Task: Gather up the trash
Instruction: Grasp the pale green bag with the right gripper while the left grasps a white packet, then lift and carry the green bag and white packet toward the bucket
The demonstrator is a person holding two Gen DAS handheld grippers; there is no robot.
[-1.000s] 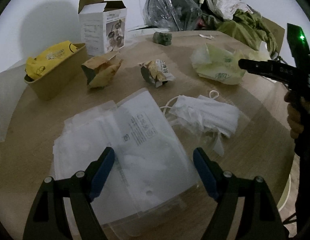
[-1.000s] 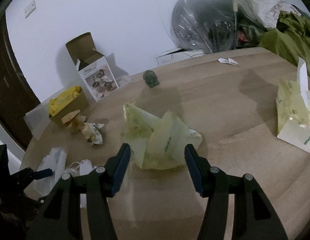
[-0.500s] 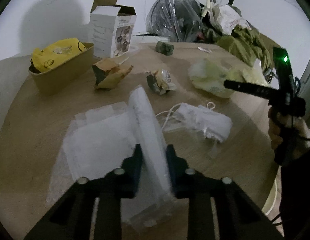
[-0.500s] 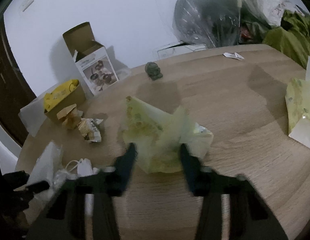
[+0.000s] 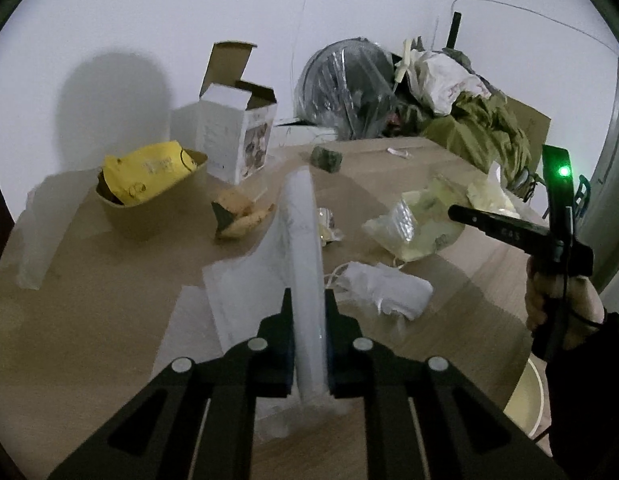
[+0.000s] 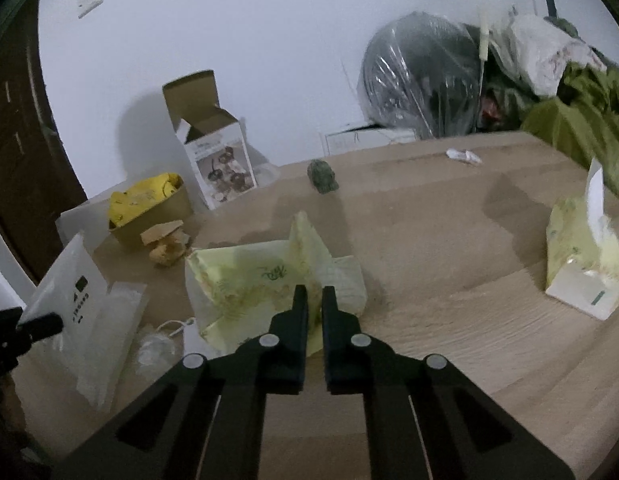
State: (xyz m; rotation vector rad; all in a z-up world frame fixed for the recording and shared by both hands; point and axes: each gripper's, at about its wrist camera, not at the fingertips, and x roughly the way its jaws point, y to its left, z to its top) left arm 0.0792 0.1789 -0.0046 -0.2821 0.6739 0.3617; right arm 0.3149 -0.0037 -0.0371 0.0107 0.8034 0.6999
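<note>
Both grippers have something pinched. The left gripper has its fingers closed tight on a clear plastic packaging bag, which stands up on edge between them, its long axis running straight away from the fingers towards the white carton at the back of the wooden table. The bag's lower end trails on the tabletop just in front of the gripper.

The right gripper has its fingers drawn narrow on a fold of the yellow-green plastic wrapper, which sits on the table on the near side of the carton, right at the fingertips and spreading mostly to their left.

Between the two catches lies a crumpled white face mask, nearer the left gripper than the right. A brown paper tray with a yellow packet in it sits just left of the carton; I'd judge it the likely drop point, and the left gripper is the closer one to it.
</note>
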